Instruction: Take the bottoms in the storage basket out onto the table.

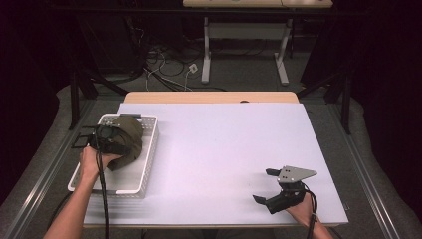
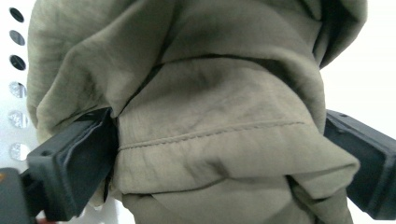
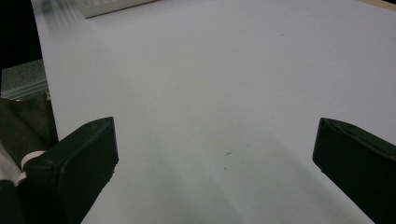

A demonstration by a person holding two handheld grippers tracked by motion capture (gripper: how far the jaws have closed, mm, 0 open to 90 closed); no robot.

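Observation:
An olive-green cloth [image 1: 131, 137] lies bunched in a white perforated basket [image 1: 151, 149] at the table's left. My left gripper [image 1: 105, 137] reaches into the basket from the near side. In the left gripper view the cloth [image 2: 210, 93] bulges between the jaws of that gripper [image 2: 219, 154], which stand wide apart and touch the folds on both sides. My right gripper [image 1: 263, 185] rests low over the white table top [image 1: 224, 149] at the front right. In its own view this gripper [image 3: 215, 154] is open, with bare table between its jaws.
The basket's perforated wall [image 2: 16, 84] is close on the left of the cloth. A corner of the basket [image 3: 112, 5] lies far ahead of the right gripper. Beyond the table's far edge are cables and desk legs [image 1: 206, 55] on the floor.

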